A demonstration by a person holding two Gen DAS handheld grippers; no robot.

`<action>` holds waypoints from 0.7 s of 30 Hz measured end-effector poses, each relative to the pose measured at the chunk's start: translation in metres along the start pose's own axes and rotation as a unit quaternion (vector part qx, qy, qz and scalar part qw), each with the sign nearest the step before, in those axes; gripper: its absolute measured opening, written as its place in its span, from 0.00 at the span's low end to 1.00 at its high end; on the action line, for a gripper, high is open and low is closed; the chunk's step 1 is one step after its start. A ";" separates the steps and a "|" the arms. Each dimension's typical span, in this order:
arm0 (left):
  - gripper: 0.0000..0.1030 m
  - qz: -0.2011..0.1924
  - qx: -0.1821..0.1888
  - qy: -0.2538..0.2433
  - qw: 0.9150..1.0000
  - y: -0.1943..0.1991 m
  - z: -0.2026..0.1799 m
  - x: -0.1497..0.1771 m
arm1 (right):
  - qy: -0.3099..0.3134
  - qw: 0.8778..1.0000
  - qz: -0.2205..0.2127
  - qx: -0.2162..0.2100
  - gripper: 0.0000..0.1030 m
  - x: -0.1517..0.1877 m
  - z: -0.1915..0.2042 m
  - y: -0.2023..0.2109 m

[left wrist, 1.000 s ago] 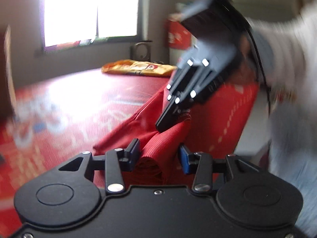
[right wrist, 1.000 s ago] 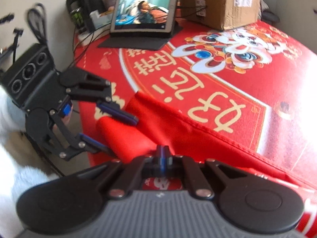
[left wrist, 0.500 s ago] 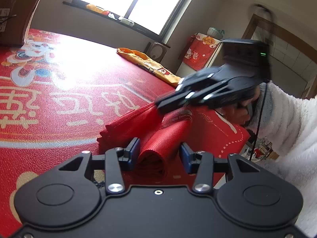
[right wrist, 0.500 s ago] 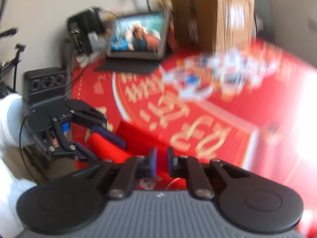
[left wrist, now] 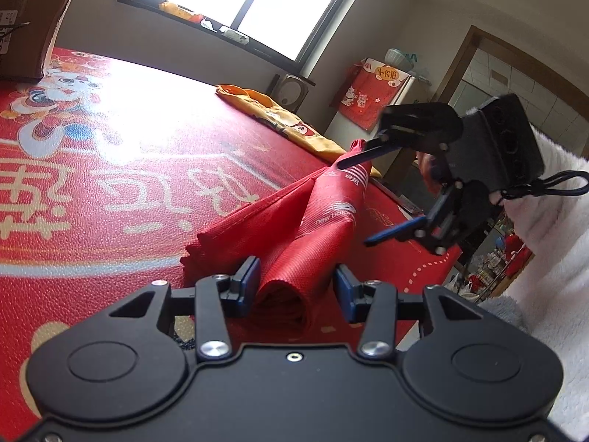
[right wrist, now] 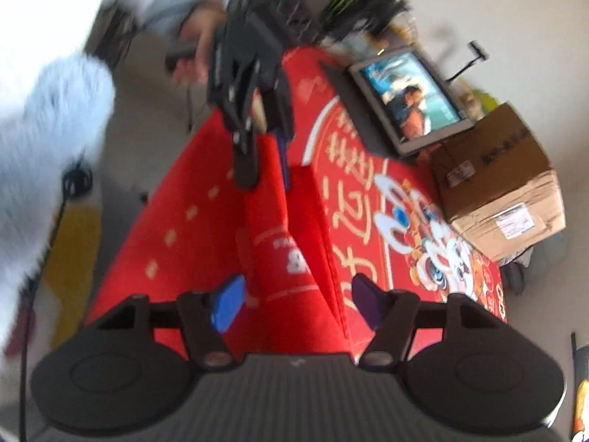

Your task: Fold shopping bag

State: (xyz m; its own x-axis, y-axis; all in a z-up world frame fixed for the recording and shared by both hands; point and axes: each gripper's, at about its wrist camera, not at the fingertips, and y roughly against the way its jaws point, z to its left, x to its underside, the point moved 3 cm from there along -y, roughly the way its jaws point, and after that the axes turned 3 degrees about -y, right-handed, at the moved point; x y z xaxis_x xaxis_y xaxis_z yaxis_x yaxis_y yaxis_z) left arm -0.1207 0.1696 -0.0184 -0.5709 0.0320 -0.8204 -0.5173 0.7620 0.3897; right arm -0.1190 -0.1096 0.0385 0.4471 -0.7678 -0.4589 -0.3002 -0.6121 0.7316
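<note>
Both grippers sit at the two ends of the red bag [left wrist: 324, 221], which lies as a long folded strip on the red table mat [left wrist: 110, 191], near the mat's edge. The left gripper [left wrist: 296, 287] has one end of the bag between its pads. The left pad looks like it touches the cloth, but the right pad has a gap beside it, so I cannot tell if it is squeezing. The right gripper [right wrist: 294, 302] is opening up, with the far end of the bag between its fingers and room on both sides, so it has let go.

I think the bag is folded long-ways already. It looks like it needs to be folded shorter, end to end, and pressed flat, since the strip stands up puffy in the middle.

The table edge is just beside the bag, next to the person's fluffy white sleeve [left wrist: 552, 221]. On the other side the mat is wide and bare. The yellow bag [left wrist: 279, 118], cardboard box [right wrist: 497, 184] and tablet [right wrist: 412, 95] are well apart.
</note>
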 end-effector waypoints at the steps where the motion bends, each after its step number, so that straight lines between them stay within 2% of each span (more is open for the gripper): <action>1: 0.45 0.000 0.000 0.000 1.000 0.000 0.000 0.000 | 0.002 1.000 0.010 -0.011 0.44 0.000 -0.002 -0.005; 2: 0.45 -0.001 -0.001 0.001 1.000 0.000 0.000 0.000 | 0.001 1.000 0.021 -0.020 0.34 -0.001 -0.003 -0.011; 5: 0.44 -0.004 -0.002 0.000 1.000 0.000 0.000 0.001 | -0.025 0.998 0.060 -0.018 0.31 -0.006 -0.004 -0.023; 8: 0.45 0.000 -0.003 -0.015 1.000 -0.001 -0.002 0.000 | -0.092 0.991 0.101 -0.017 0.25 -0.009 -0.002 -0.031; 11: 0.45 0.006 0.006 -0.016 1.000 -0.002 -0.001 -0.002 | -0.211 0.970 0.117 -0.028 0.25 -0.007 -0.010 -0.029; 14: 0.46 0.012 0.029 -0.005 0.999 -0.003 0.001 -0.002 | -0.284 0.950 0.126 -0.041 0.25 -0.006 -0.014 -0.023; 17: 0.48 0.013 0.039 -0.007 0.999 -0.003 0.002 -0.003 | -0.373 0.915 0.132 -0.076 0.25 0.000 -0.023 -0.017; 20: 0.49 0.006 0.040 0.005 0.999 -0.003 0.007 -0.004 | -0.482 0.858 0.123 -0.125 0.26 0.016 -0.041 -0.018; 21: 0.49 0.003 0.038 0.008 0.999 -0.003 0.008 -0.005 | -0.523 0.831 0.119 -0.147 0.25 0.026 -0.049 -0.022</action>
State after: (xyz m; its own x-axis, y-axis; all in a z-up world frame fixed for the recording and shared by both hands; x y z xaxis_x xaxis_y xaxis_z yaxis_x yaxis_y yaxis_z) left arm -0.1111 0.1723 -0.0191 -0.5853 0.0269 -0.8104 -0.4632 0.8092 0.3614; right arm -0.0593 -0.1068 0.0356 -0.6196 -0.6985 -0.3580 0.0116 -0.4642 0.8856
